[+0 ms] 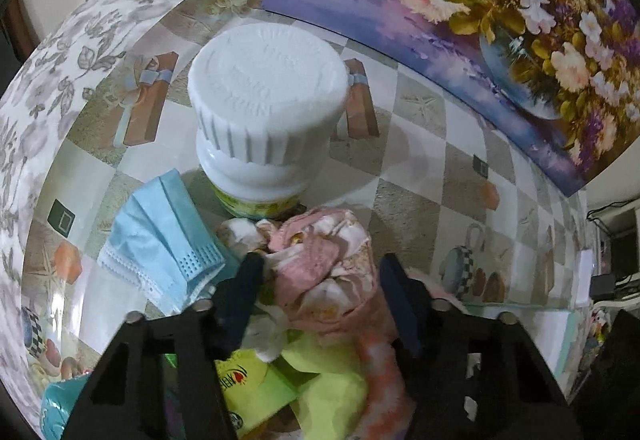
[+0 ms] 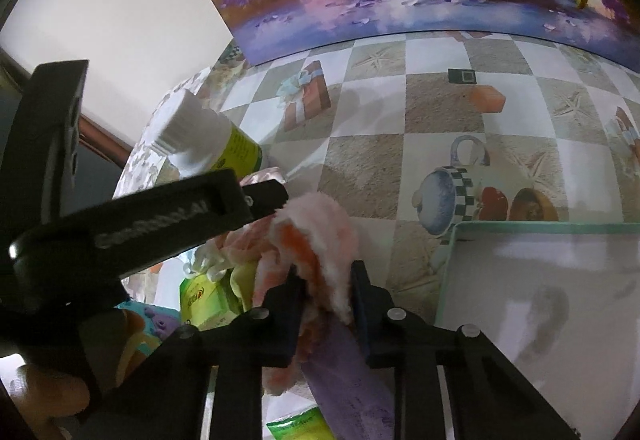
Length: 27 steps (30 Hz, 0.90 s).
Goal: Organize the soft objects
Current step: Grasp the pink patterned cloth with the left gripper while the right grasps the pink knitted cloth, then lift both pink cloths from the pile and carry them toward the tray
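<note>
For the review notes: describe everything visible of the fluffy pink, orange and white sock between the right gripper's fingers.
The fluffy pink, orange and white sock looks like soft, fuzzy chenille, in pale pink and white with an orange patch. It lies bunched and draped over a pile of soft items, its rounded end arching up toward the checkered tablecloth. The right gripper is shut on its middle, both dark pads pressing into the pile. A flat purple packet sits under its lower end. In the left wrist view it trails down beside the floral pink cloth.
</note>
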### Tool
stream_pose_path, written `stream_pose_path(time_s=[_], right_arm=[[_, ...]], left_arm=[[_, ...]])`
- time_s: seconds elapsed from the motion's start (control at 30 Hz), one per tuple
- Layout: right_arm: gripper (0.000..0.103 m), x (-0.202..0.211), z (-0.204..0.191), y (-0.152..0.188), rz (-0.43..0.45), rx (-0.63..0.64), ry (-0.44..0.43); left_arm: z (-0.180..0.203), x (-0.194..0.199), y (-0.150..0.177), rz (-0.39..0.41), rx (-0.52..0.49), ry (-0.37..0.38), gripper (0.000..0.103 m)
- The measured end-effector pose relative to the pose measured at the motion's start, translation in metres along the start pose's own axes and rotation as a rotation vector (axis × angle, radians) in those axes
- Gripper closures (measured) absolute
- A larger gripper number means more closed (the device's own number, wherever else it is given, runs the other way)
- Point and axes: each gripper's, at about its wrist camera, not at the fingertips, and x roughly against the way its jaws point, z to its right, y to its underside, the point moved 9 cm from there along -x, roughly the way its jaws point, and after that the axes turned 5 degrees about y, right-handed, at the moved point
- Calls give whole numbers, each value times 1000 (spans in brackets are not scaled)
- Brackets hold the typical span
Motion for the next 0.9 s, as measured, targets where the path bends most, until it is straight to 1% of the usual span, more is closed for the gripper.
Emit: stream_pose_path(time_s=[0.07,0.1,0.13,0.17,0.27,0.37,0.5,0.67,0.73,0.83,0.9], right_arm=[[79,-1,0,0,-1,-1,0],[80,-1,1,1,-3,-2,-2],[82,-1,1,1,-4,-4,-5],[85,-1,1,1,-2,-6,-9],[89,2,1,-2,6,-5,-15],[90,10,-1,-4,20,1,-26],[92,18,-3,-6,38,5,-39],[93,29,-6,-10,59,4,-62],[93,34,-8,-13,72,9,-66],[93,42,-9,-17,85,12,-68],[93,43,-9,-18,87,14,-67]], left_arm=[[-2,-1,0,3,0,-5,65],[-4,-1,0,5,0,-7,69],[-4,0,-1,10,0,-4,77],[-5,1,-1,13,1,-1,82],[-5,5,-3,22,9,18,90],[-4,13,-6,36,25,46,96],[-2,27,-12,70,26,71,98],[0,41,-17,100,18,78,99],[-1,41,-19,102,12,68,99],[-4,35,-17,94,-3,29,99],[-4,29,-15,75,-10,24,98]])
